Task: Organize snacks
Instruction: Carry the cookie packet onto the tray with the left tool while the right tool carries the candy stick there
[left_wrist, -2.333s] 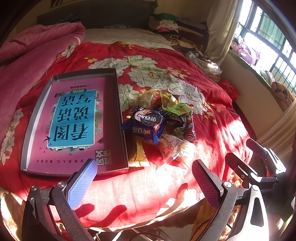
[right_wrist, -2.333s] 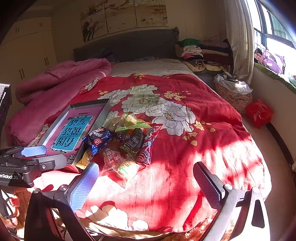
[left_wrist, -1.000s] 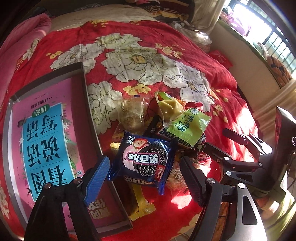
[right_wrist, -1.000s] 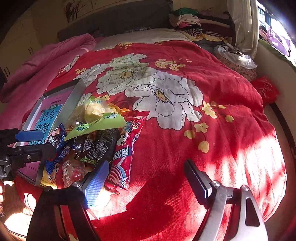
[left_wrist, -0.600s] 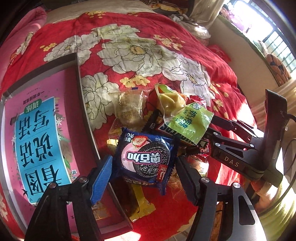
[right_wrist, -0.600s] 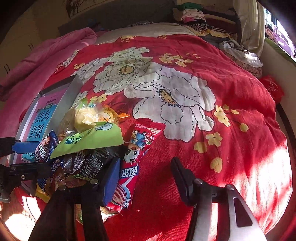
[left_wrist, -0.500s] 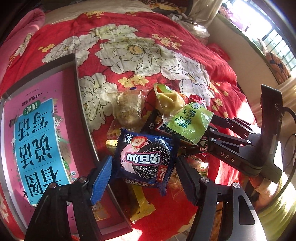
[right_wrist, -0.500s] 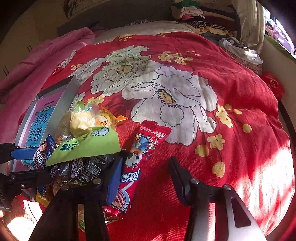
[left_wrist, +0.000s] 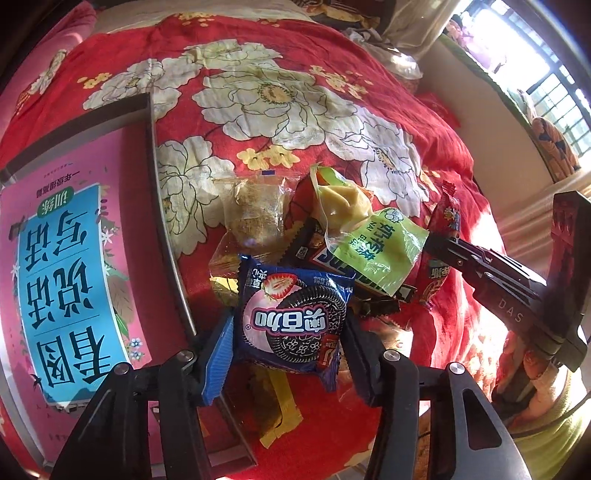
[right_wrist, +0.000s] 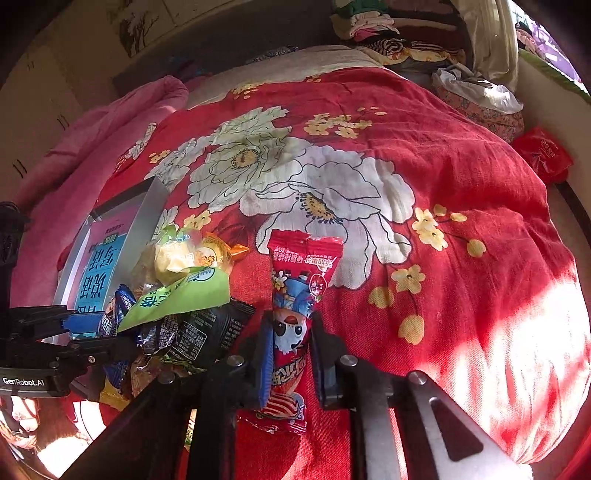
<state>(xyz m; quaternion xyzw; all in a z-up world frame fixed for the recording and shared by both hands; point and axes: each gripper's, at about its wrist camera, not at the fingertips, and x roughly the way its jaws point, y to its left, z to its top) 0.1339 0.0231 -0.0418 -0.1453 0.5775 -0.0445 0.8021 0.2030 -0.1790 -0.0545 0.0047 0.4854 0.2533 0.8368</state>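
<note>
A pile of snack packets lies on a red flowered bedspread (left_wrist: 280, 88). My left gripper (left_wrist: 286, 339) is shut on a blue Oreo-style cookie packet (left_wrist: 291, 317) at the pile's near edge. My right gripper (right_wrist: 290, 347) is shut on a long red snack packet with a panda (right_wrist: 295, 295), at the pile's right side. A green-and-yellow packet (left_wrist: 373, 243), a black bar wrapper (right_wrist: 207, 332) and a clear cake packet (left_wrist: 255, 214) lie between them. The right gripper also shows in the left wrist view (left_wrist: 491, 280).
A grey tray with a pink-and-blue printed lining (left_wrist: 74, 258) lies left of the pile. A pink blanket (right_wrist: 110, 122) lies far left. Folded clothes (right_wrist: 388, 29) and a window are at the far right. The bed's near edge is just below the grippers.
Both grippers moved down into the pile and closed. The left jaws closed on the blue cookie packet, the right jaws on the red panda packet.
</note>
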